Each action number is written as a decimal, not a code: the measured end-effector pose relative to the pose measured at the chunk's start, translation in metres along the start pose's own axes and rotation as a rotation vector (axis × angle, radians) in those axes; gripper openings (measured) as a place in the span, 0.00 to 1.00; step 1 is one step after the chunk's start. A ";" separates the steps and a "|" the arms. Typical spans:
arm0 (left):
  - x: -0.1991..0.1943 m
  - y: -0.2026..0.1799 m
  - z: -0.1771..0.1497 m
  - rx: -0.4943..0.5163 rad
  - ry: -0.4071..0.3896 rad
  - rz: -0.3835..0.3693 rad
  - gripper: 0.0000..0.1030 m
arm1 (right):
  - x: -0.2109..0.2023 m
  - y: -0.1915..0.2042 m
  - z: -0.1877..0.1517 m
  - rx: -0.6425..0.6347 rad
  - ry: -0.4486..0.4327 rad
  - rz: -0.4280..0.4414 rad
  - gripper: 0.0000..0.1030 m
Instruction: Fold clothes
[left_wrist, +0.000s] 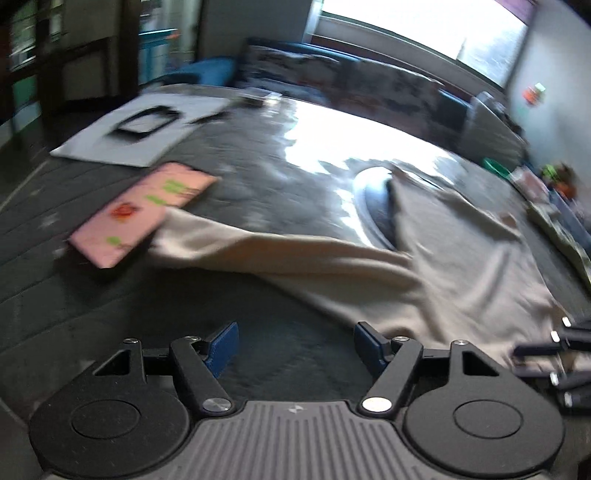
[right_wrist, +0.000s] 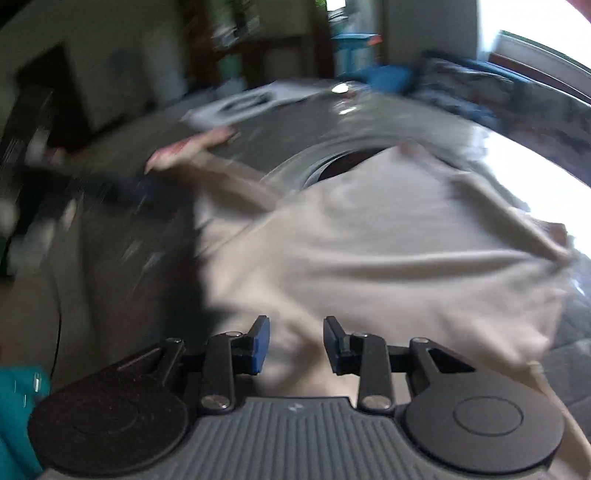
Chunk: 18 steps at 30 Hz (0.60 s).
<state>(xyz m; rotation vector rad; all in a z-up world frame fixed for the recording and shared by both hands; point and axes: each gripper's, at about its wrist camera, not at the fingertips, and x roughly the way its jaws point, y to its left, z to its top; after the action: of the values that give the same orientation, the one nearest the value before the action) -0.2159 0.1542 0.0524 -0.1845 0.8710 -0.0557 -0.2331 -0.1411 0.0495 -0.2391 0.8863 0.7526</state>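
A pale beige cloth garment (left_wrist: 424, 266) is lying rumpled across the dark grey counter (left_wrist: 258, 192), one sleeve reaching a pink printed card (left_wrist: 144, 214). The left claw (left_wrist: 295, 349) is standing wide apart over bare counter. The right claw (right_wrist: 295, 345) is hovering partly apart, with garment behind the gap (blur is hiding any contact).
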 end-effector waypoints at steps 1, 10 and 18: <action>0.000 0.007 0.002 -0.022 -0.009 0.015 0.69 | 0.002 0.010 0.004 -0.041 0.007 0.001 0.31; 0.022 0.058 0.036 -0.212 -0.033 0.081 0.54 | 0.034 0.043 0.063 -0.143 -0.051 0.059 0.31; 0.042 0.054 0.118 -0.291 -0.215 -0.237 0.45 | 0.061 0.046 0.079 -0.108 -0.063 0.064 0.31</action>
<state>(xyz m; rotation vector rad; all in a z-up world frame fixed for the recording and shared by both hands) -0.1006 0.2179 0.0852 -0.5563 0.6366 -0.1286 -0.1919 -0.0397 0.0570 -0.2820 0.7982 0.8637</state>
